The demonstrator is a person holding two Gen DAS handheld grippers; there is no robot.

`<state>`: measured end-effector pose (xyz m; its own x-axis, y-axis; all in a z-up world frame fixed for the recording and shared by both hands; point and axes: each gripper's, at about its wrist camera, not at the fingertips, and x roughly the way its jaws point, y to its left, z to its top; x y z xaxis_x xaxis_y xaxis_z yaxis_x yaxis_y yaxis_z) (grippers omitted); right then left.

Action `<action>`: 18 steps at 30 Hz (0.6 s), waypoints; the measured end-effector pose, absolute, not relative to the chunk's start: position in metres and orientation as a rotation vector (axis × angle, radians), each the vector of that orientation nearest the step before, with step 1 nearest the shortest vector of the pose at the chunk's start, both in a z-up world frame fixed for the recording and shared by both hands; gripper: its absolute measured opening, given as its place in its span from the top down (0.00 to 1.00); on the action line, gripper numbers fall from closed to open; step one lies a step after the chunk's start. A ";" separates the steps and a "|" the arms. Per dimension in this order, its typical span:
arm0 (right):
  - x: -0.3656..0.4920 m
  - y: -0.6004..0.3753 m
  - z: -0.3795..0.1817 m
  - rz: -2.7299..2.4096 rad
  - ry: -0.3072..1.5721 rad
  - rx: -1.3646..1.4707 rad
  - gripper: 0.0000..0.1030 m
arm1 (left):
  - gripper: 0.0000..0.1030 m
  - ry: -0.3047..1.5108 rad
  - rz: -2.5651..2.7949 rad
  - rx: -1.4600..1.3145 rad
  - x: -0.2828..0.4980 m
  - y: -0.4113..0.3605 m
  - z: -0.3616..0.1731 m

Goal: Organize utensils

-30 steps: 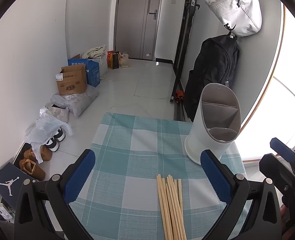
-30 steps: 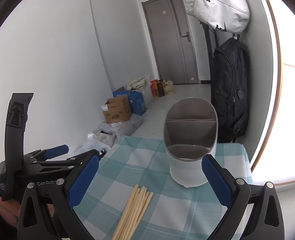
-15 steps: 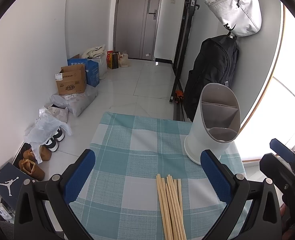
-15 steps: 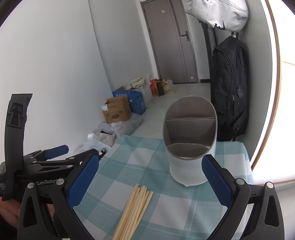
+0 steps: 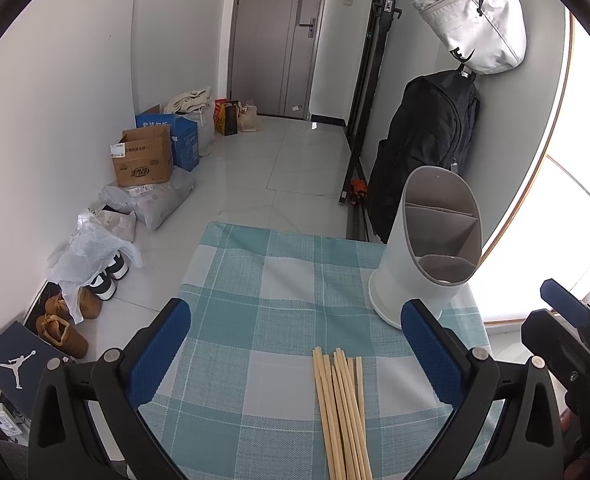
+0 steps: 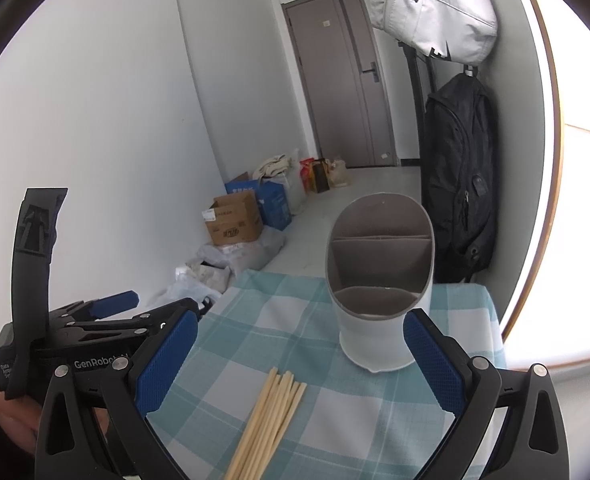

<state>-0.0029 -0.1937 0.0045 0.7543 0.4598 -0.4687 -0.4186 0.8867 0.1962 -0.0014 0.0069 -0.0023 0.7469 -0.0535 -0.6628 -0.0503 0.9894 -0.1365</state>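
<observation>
Compared with the frames one second earlier, no item on the table changes position; both views shift only slightly. The left gripper (image 5: 295, 354) and the right gripper (image 6: 300, 358) remain spread wide, and neither holds anything.

The chopsticks (image 5: 343, 412) lie flat in a loose bundle on the checked tablecloth (image 5: 255, 320), between the blue pads of each gripper in its own view. The long axis of the bundle runs from the near edge of the table toward the far edge. The far tips are uneven and point roughly toward the utensil holder (image 5: 427, 248). In the right wrist view the bundle (image 6: 269, 420) leans toward the upper right.

The utensil holder (image 6: 379, 280) stands upright near the far right corner of the table, well apart from the chopstick tips. Its slanted mouth faces the grippers and shows several divided compartments.

Bare cloth lies left of the bundle and between bundle and holder. The black backpack (image 5: 423, 148) hangs just behind the far right corner.
</observation>
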 end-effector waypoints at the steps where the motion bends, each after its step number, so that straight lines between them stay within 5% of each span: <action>1: -0.003 -0.193 0.004 0.478 0.534 0.080 0.00 | 0.01 0.729 -0.002 -0.149 -0.001 0.007 -0.002; 18: 0.014 -0.183 -0.016 0.469 0.656 0.057 0.00 | 0.01 0.785 -0.018 -0.156 0.003 0.024 -0.007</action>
